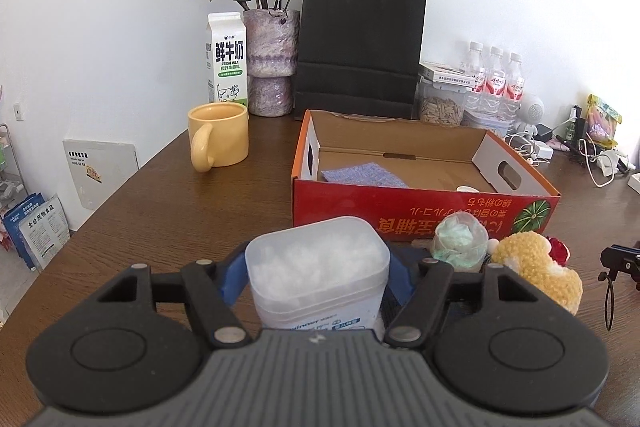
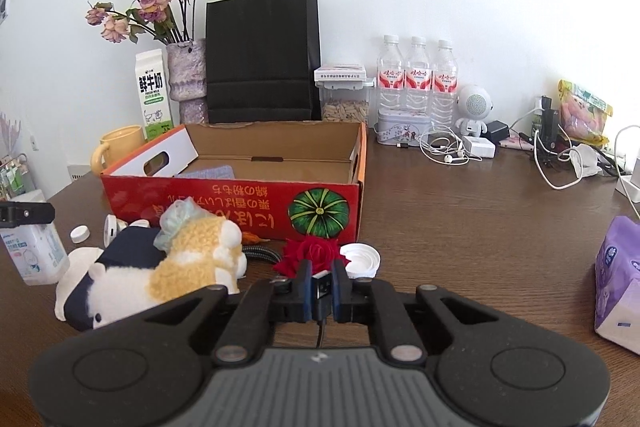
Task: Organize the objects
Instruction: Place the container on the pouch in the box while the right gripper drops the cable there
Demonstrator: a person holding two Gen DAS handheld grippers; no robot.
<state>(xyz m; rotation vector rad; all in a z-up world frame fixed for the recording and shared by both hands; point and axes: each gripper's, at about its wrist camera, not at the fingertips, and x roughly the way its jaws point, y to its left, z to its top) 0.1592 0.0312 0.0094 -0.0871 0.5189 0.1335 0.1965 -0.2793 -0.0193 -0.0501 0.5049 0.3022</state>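
1. A translucent plastic tub [image 1: 318, 275] with a frosted lid and white contents is clamped between the blue pads of the left gripper [image 1: 318, 277], whose jaws are closed on its sides. In the right wrist view the same tub [image 2: 34, 253] is seen near the left edge of the table, with its base at or just above the wood; which of the two cannot be told.
2. The red cardboard box [image 1: 420, 203] is set beyond the tub, toward the middle of the table [image 1: 160, 219], open at the top. A blue cloth [image 1: 362, 175] and a small white object are already inside it.
3. The step in hand is judged to be the carrying of the tub toward the box, the grasp being already made.
4. The next move is judged to call for a lift above the near wall of the box, a forward reach, and a release over the bare cardboard floor beside the cloth.
5. The right gripper [image 2: 320, 285] is held with its jaws nearly together. A small dark part is seen in the gap, and a red fabric rose [image 2: 316, 253] sits at the tips; whether anything is gripped cannot be told.
6. A plush toy [image 2: 168, 267], a white cap [image 2: 360, 259] and a smaller bottle cap [image 2: 79, 233] are left on the table in front of the box.
7. A yellow mug [image 1: 218, 137], a milk carton [image 1: 227, 59] and a vase of dried roses [image 1: 272, 61] are ranged toward the far left corner.
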